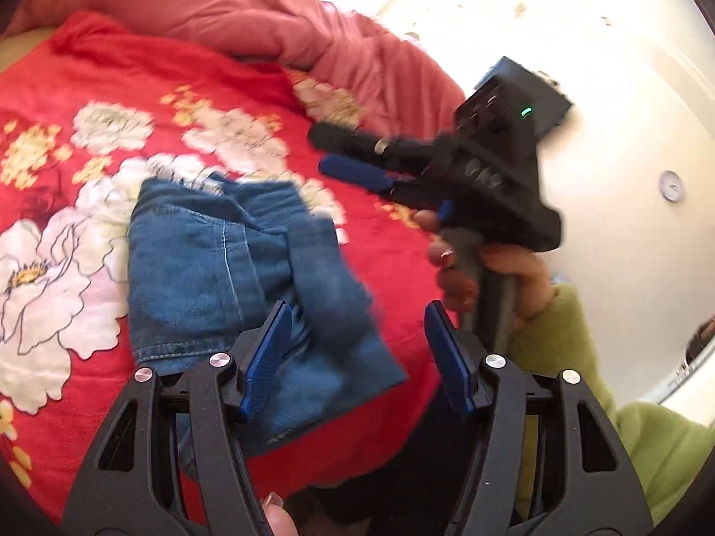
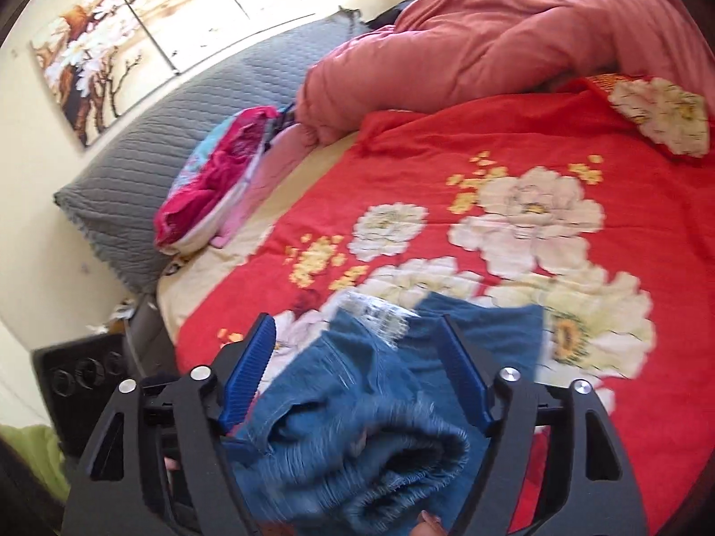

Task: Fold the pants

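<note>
The blue denim pants [image 1: 232, 263] lie folded into a compact bundle on the red flowered bedspread [image 1: 67, 102]. My left gripper [image 1: 357, 353] is open and empty, hovering just above the bundle's near right corner. My right gripper shows in the left wrist view [image 1: 339, 156], held in a hand above the bed to the right of the pants, its fingers apart. In the right wrist view the right gripper [image 2: 357, 370] is open, the pants [image 2: 357, 437] lie below and between its fingers, with the frayed hem toward the bedspread [image 2: 447, 143].
A pink quilt [image 2: 491, 35] is bunched at the head of the bed. A grey pillow [image 2: 147, 152] and folded pink and magenta clothes [image 2: 214, 169] lie at the bed's left. A black box [image 2: 76, 384] stands beside the bed. My green sleeve [image 1: 594, 370] is at right.
</note>
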`<state>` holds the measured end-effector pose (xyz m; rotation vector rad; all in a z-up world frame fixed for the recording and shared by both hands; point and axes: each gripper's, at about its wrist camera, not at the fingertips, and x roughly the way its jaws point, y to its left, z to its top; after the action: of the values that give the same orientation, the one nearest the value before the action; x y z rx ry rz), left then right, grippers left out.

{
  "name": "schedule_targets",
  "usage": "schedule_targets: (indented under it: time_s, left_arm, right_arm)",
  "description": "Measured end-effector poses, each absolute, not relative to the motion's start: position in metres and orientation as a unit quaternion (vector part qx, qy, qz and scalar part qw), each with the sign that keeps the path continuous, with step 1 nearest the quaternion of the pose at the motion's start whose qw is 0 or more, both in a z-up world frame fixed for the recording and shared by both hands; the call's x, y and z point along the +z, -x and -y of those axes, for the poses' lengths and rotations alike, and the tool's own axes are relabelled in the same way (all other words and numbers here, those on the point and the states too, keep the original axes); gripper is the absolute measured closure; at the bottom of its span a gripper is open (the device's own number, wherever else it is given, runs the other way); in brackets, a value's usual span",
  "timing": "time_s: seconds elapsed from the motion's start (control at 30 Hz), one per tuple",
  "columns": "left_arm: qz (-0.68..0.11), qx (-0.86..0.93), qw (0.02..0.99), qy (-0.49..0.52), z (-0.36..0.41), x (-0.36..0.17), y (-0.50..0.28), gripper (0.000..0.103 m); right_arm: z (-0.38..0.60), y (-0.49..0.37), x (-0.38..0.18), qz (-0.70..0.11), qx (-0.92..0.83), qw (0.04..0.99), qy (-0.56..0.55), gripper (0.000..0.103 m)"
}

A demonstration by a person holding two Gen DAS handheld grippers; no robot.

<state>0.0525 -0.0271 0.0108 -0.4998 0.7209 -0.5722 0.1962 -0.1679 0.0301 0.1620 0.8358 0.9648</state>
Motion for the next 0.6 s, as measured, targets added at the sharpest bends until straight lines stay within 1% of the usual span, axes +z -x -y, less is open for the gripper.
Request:
schedule_targets:
  time_s: [0.1, 0.13, 0.27, 0.33, 0.4, 0.5, 0.53, 0.6]
  left_arm:
    - [-0.329, -0.214, 0.893, 0.221, 0.011, 0.015, -0.049, 0.048]
    - [-0.332, -0.176, 0.905, 0.198, 0.006, 0.014, -0.049, 0.048]
    - [-0.367, -0.103, 0.911, 0.154, 0.001, -0.005, -0.056, 0.047]
    - [-0.383, -0.106, 0.906, 0.145, 0.003, -0.012, -0.055, 0.047]
    - [-0.386, -0.120, 0.905, 0.134, 0.012, -0.016, -0.052, 0.047]
    - [-0.383, -0.129, 0.909, 0.103, 0.022, -0.013, -0.049, 0.045]
    - [-0.378, -0.127, 0.912, 0.098, 0.023, -0.012, -0.049, 0.045]
    - [-0.368, -0.122, 0.917, 0.096, 0.021, -0.008, -0.049, 0.045]
  right_arm:
    - [0.174, -0.187, 0.030, -0.386, 0.444, 0.806, -0.067, 0.027]
    - [0.174, -0.183, 0.029, -0.386, 0.443, 0.807, -0.062, 0.025]
    - [0.166, -0.168, 0.016, -0.406, 0.423, 0.810, -0.004, 0.025]
    - [0.163, -0.164, 0.004, -0.424, 0.399, 0.812, 0.043, 0.025]
    - [0.163, -0.162, -0.013, -0.443, 0.337, 0.824, 0.105, 0.025]
    - [0.169, -0.167, -0.025, -0.464, 0.319, 0.820, 0.103, 0.022]
    - [0.169, -0.168, -0.026, -0.464, 0.315, 0.822, 0.104, 0.018]
    - [0.167, -0.168, -0.028, -0.461, 0.309, 0.824, 0.112, 0.016]
